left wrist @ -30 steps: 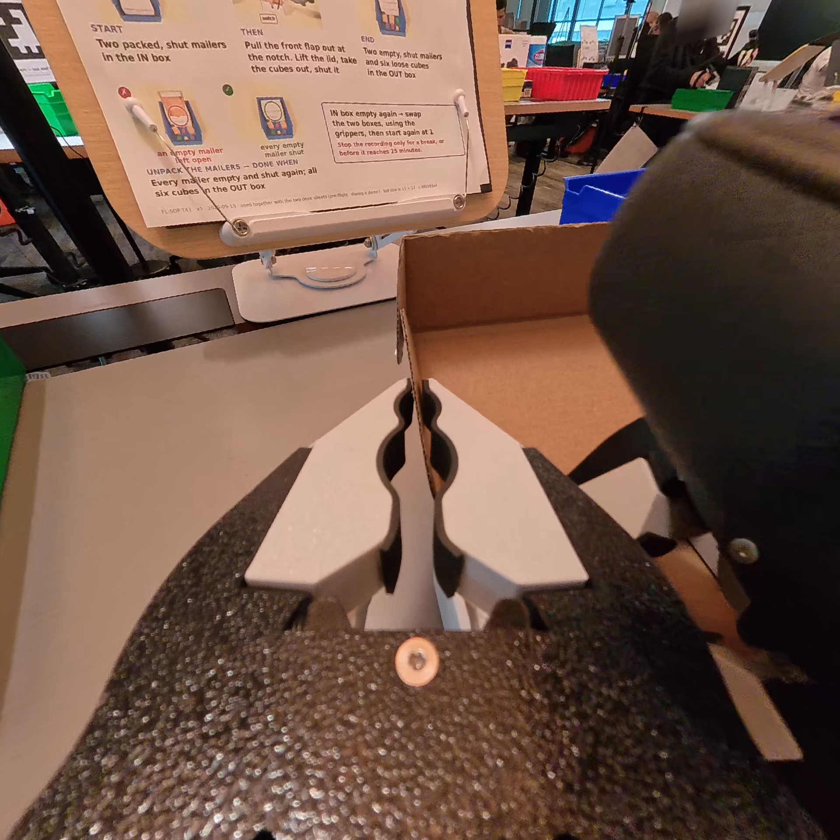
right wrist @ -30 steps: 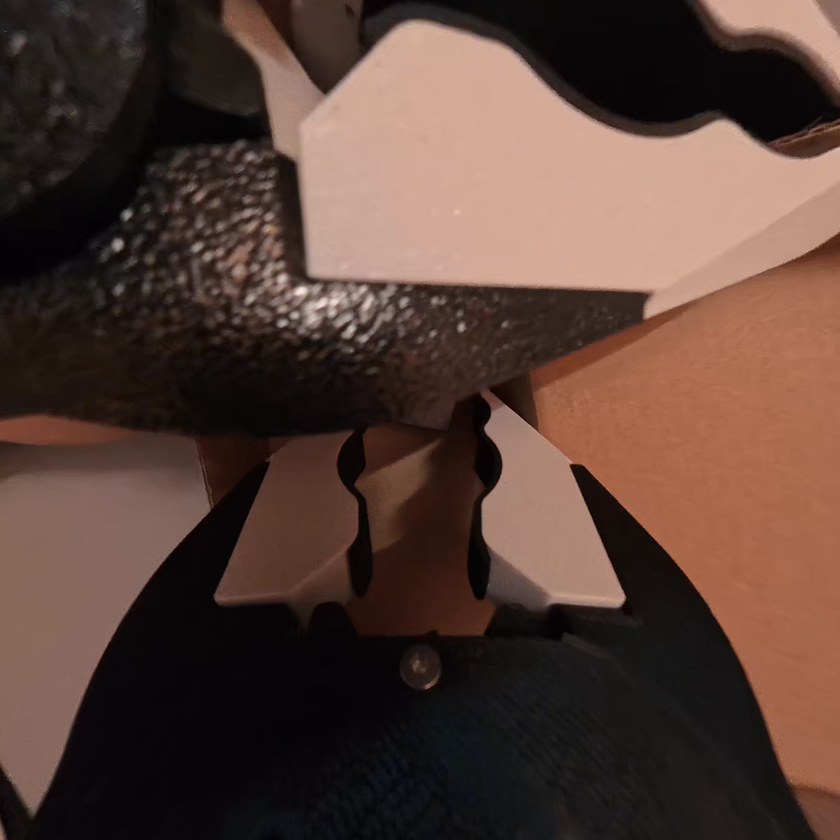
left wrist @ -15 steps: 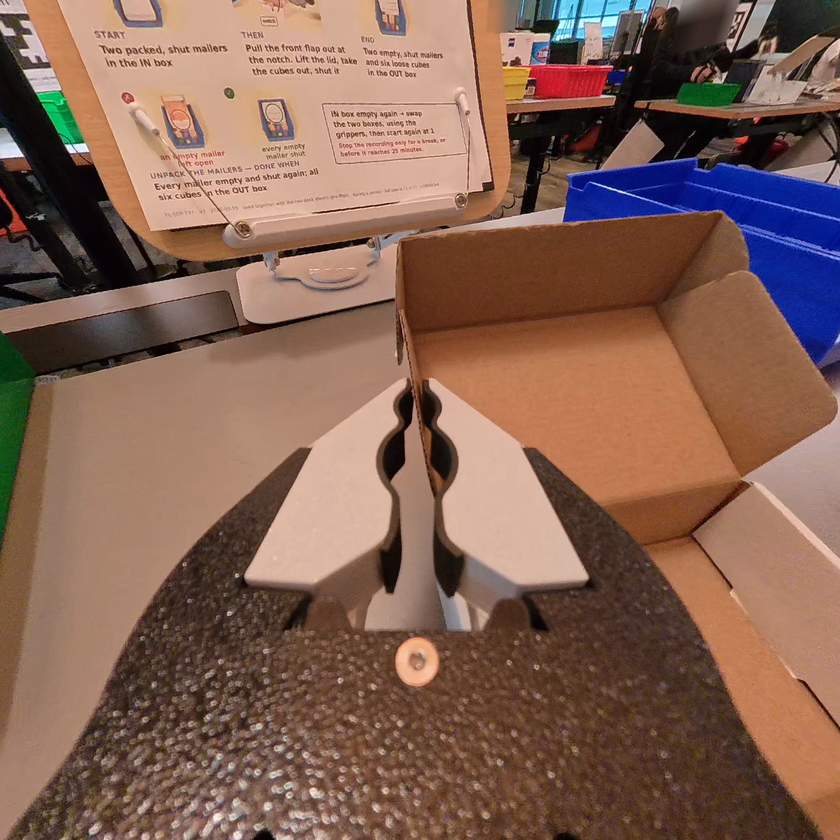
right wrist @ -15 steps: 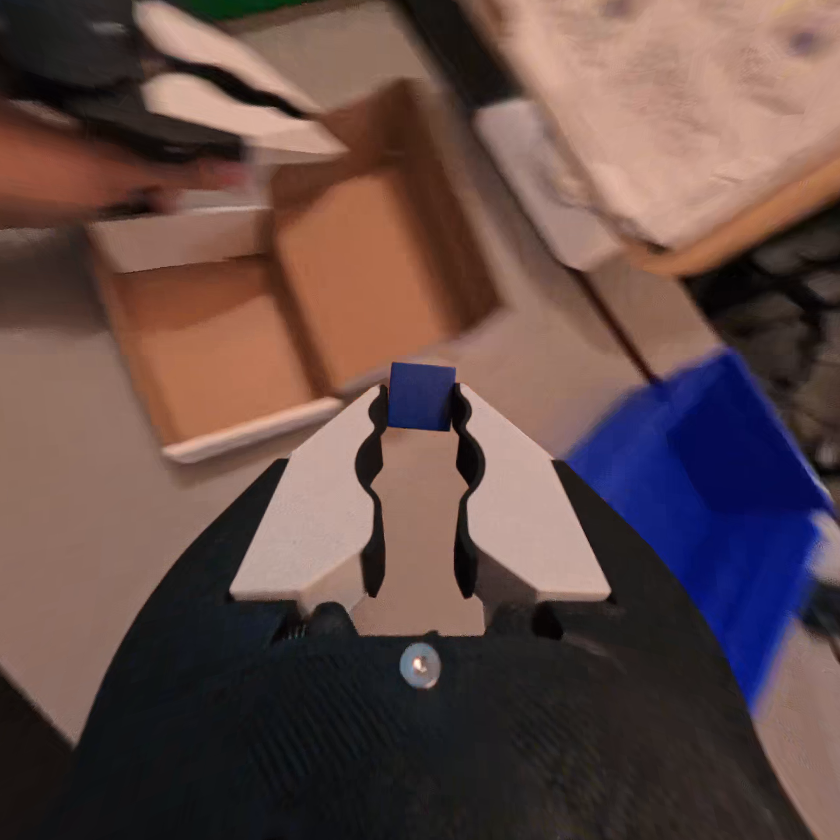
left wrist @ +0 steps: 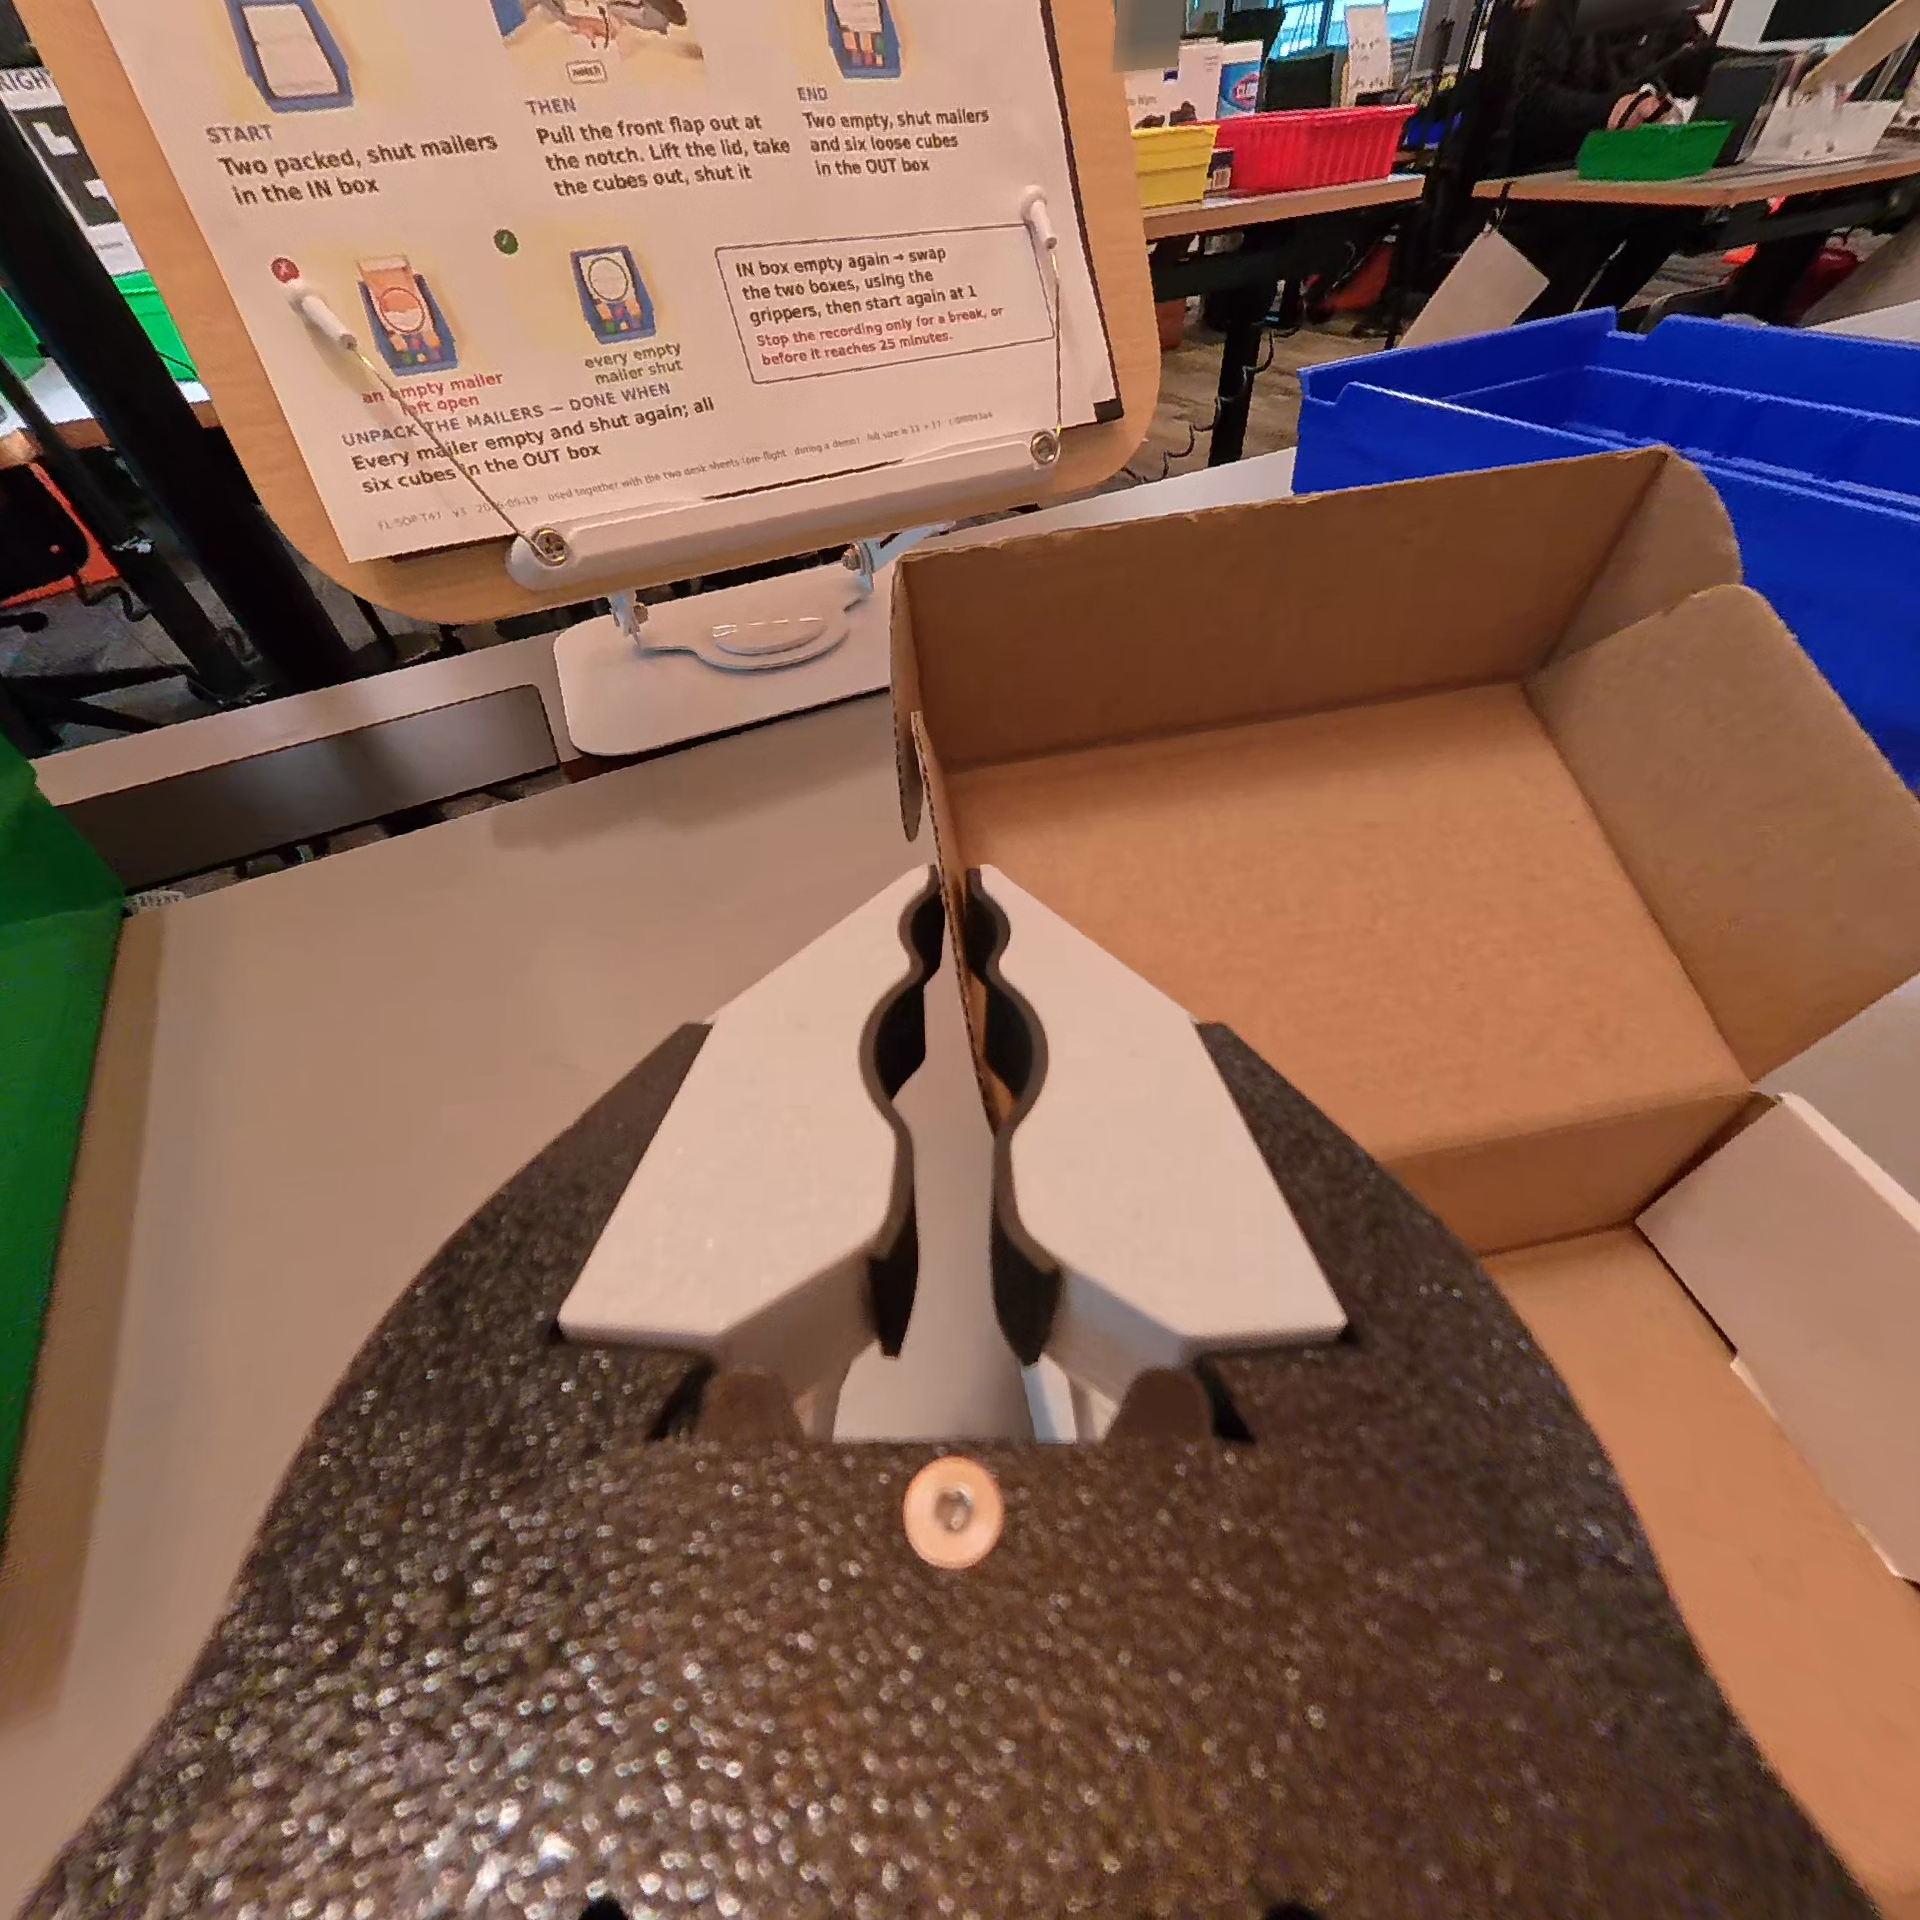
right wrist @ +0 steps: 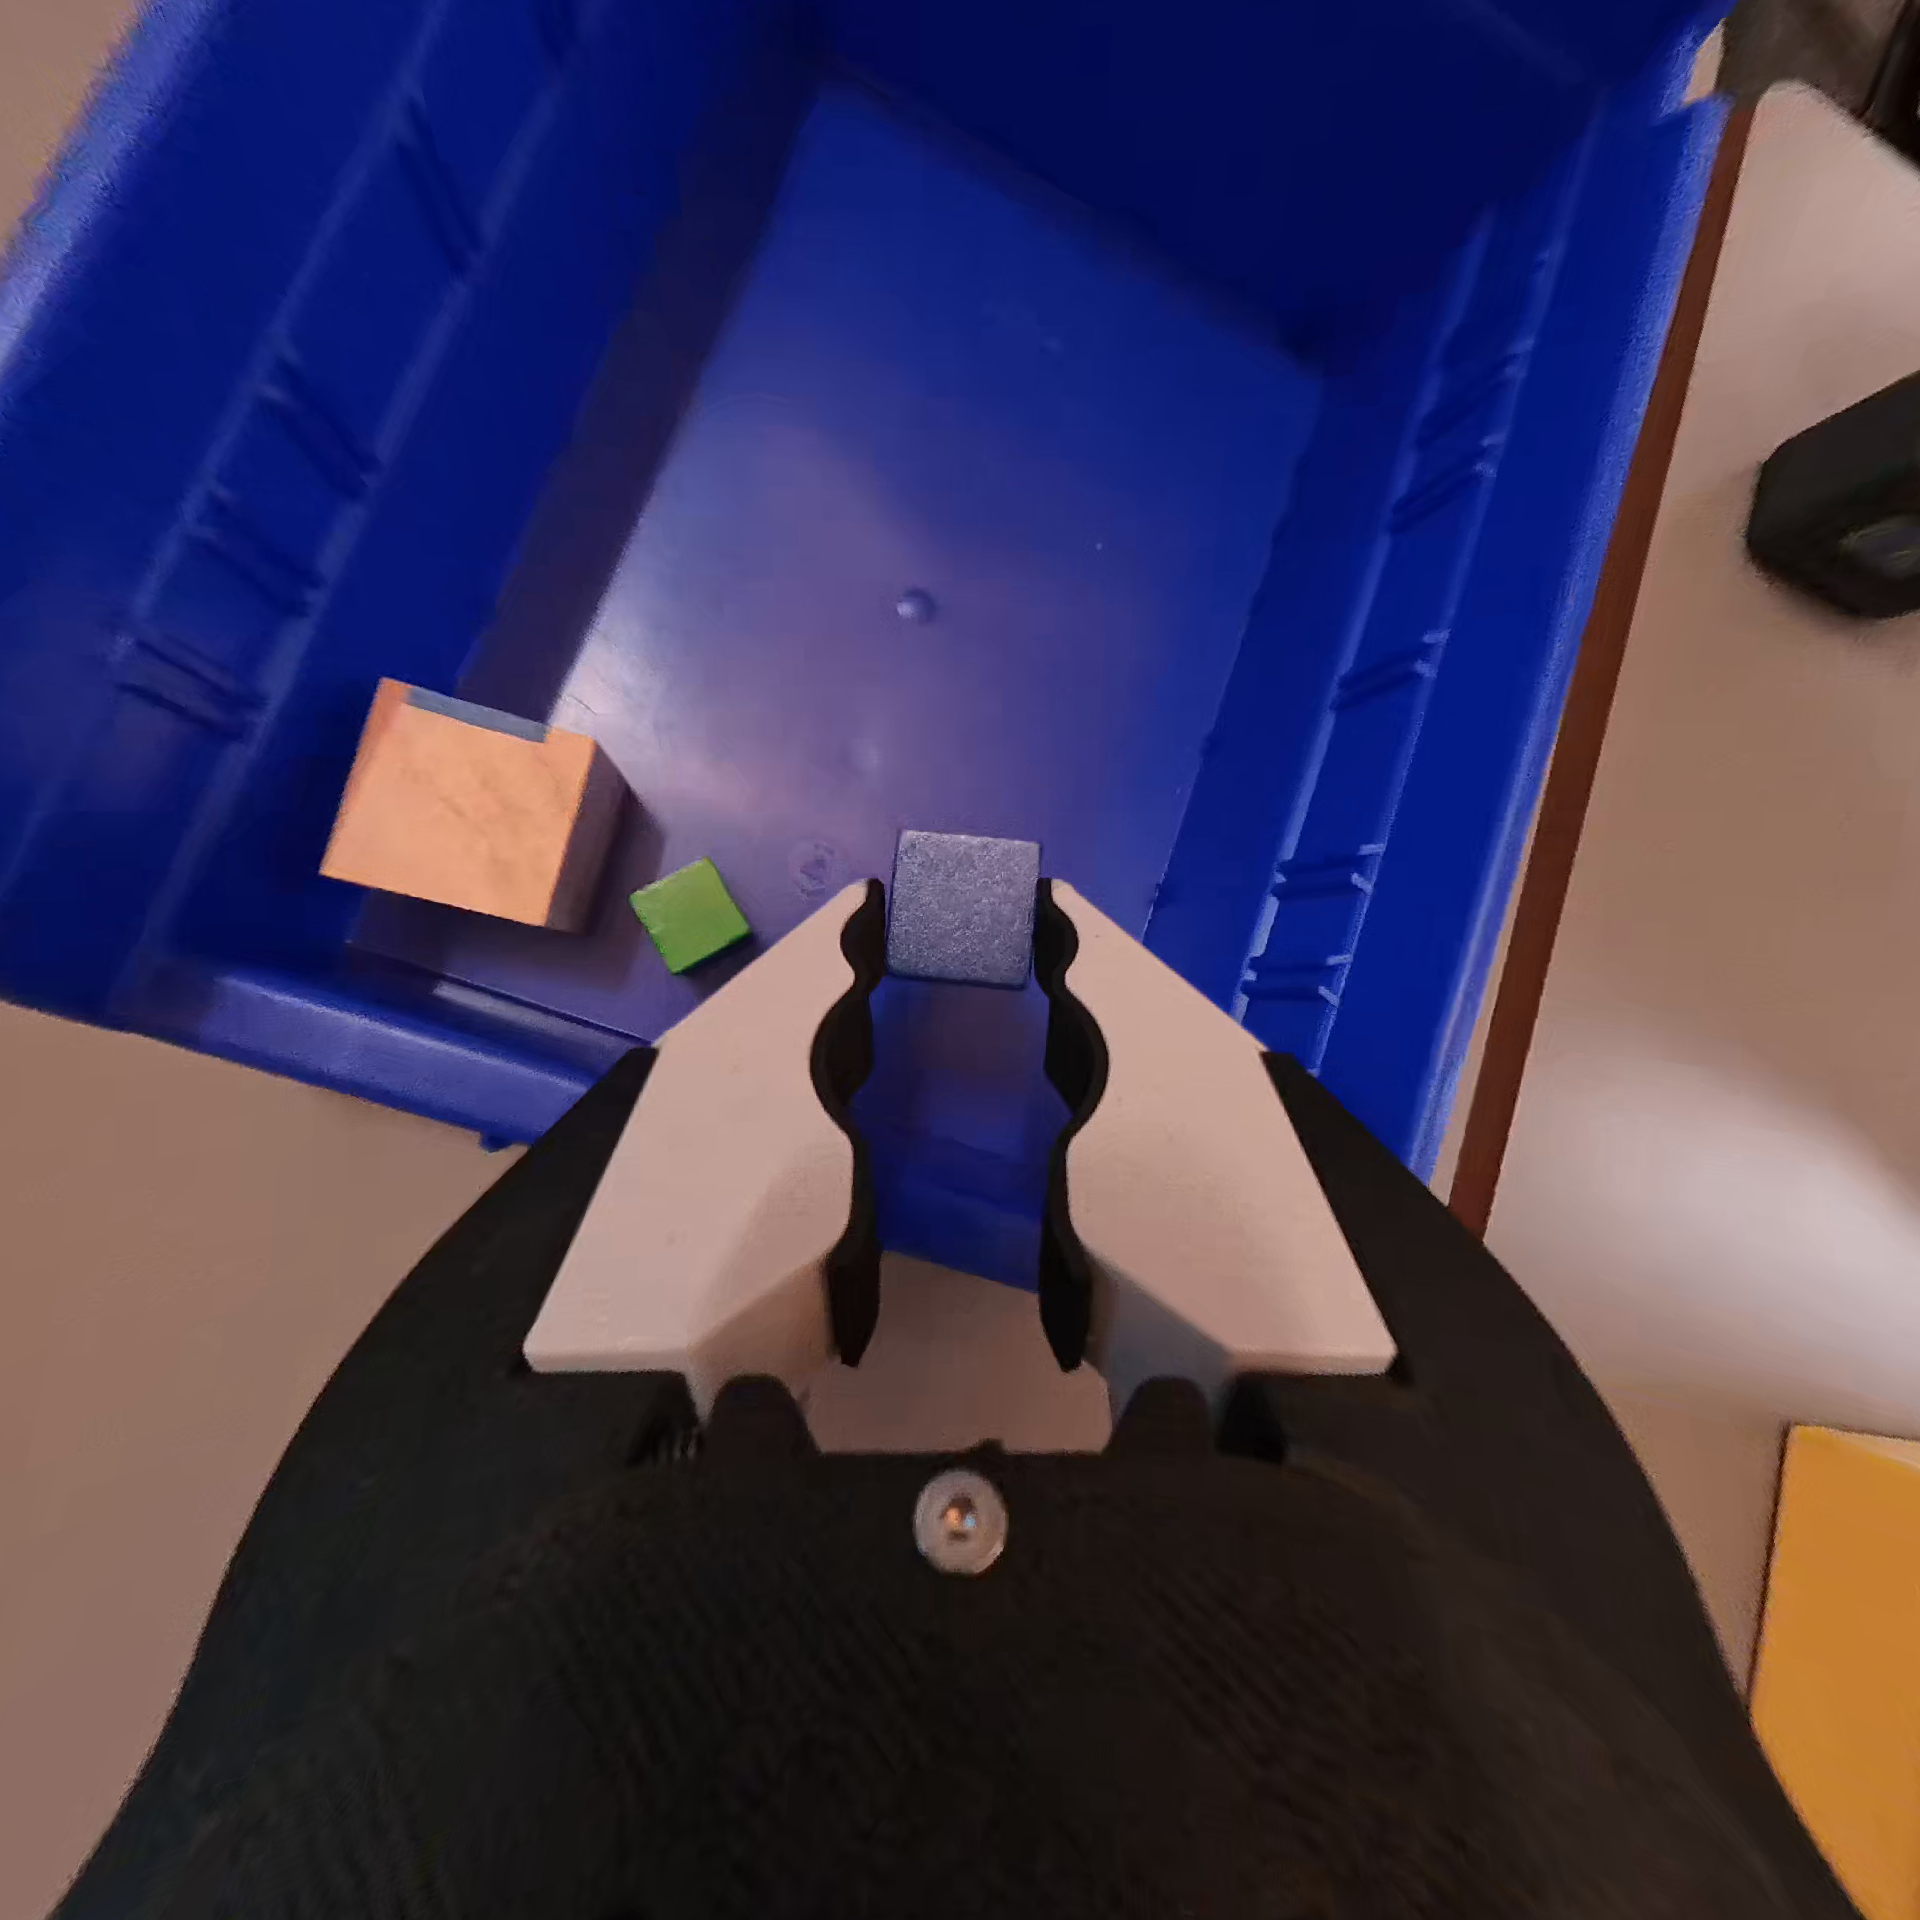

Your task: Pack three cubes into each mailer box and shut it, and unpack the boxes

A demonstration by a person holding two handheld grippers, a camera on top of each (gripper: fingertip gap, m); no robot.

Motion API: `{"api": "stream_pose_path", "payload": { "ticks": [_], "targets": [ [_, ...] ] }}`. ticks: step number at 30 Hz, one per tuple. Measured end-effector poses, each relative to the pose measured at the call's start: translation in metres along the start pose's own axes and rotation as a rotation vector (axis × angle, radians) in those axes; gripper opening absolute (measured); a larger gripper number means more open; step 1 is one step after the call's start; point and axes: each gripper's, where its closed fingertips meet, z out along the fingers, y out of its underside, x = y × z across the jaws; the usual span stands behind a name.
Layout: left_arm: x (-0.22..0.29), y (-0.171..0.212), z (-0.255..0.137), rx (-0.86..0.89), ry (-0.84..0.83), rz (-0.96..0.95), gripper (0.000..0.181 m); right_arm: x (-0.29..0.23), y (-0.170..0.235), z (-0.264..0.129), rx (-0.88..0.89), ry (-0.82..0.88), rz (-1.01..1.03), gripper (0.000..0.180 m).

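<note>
In the left wrist view an open cardboard mailer box lies on the table, its inside empty. My left gripper is shut on the box's left side wall and holds it. In the right wrist view my right gripper is shut on a blue cube and holds it above the inside of a blue bin. On the bin's floor lie a green cube and a shut cardboard mailer box.
An instruction sheet on a wooden stand rises behind the open box. The blue bin stands to the box's right. A green bin edge is at the far left. A black object and a yellow thing lie right of the bin.
My right gripper left the open box with the blue cube and swung over to above the blue bin. My left gripper has kept its hold on the box wall.
</note>
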Motion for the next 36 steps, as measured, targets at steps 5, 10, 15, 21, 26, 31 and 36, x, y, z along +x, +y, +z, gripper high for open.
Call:
{"api": "stream_pose_path", "payload": {
  "ticks": [5, 10, 15, 21, 26, 31, 36],
  "targets": [
    [0.000, 0.000, 0.000, -0.001, -0.006, 0.011, 0.001, -0.007, 0.025, 0.015, -0.131, -0.080, -0.011, 0.028],
    [0.001, 0.000, 0.000, -0.002, -0.009, 0.019, 0.001, -0.008, 0.032, 0.011, -0.202, -0.047, -0.104, 0.057],
    [0.001, 0.000, 0.000, -0.001, -0.010, 0.025, 0.001, -0.055, -0.017, -0.051, 0.119, -0.072, -0.035, 0.049],
    [0.001, -0.001, -0.002, -0.008, -0.044, 0.088, 0.002, -0.221, -0.065, -0.135, 0.555, -0.382, 0.008, 0.028],
    [0.003, -0.006, -0.004, 0.024, -0.085, 0.173, 0.003, -0.273, -0.086, -0.106, 0.513, -0.498, 0.094, 0.024],
    [0.001, -0.015, -0.008, 0.045, -0.129, 0.212, 0.005, -0.283, -0.093, -0.083, 0.472, -0.379, 0.031, 0.014],
    [-0.003, -0.022, -0.007, 0.028, -0.170, 0.198, 0.001, -0.282, -0.102, -0.080, 0.515, -0.311, -0.006, 0.011]
  ]
}}
